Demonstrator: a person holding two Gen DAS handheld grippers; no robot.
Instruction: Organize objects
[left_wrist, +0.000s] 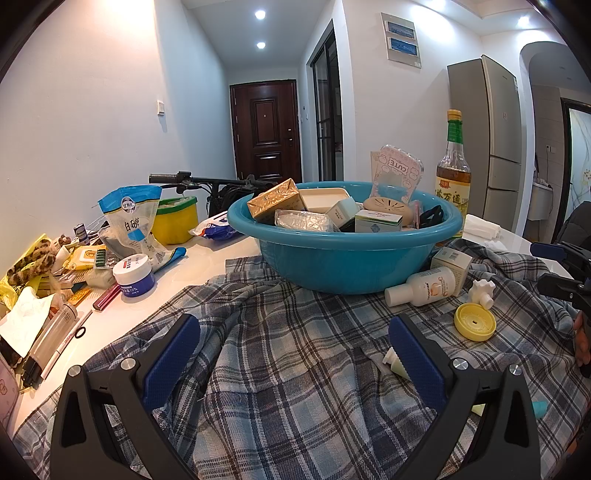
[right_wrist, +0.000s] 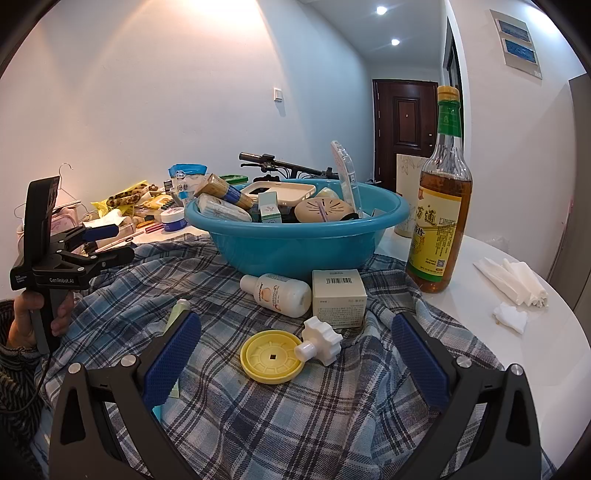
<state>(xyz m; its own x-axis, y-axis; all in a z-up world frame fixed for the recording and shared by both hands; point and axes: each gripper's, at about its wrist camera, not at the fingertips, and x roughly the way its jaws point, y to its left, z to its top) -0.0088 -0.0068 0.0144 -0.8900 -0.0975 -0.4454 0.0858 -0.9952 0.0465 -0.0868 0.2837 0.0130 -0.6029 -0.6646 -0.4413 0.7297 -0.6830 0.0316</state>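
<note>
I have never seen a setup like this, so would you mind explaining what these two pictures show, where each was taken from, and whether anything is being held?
There is no robot here: a person holds a hand-held gripper in each hand, each carrying a fisheye camera looking along its two blue-padded fingers. One picture is from the left hand-held gripper, the other from the right hand-held gripper. Both are open and hold nothing. On the white table lies a plaid shirt, and on it a blue basin full of small boxes. In front of it lie a white lotion bottle, a barcoded box, a yellow lid and a white knob. A tall vinegar bottle stands beside them.
</note>
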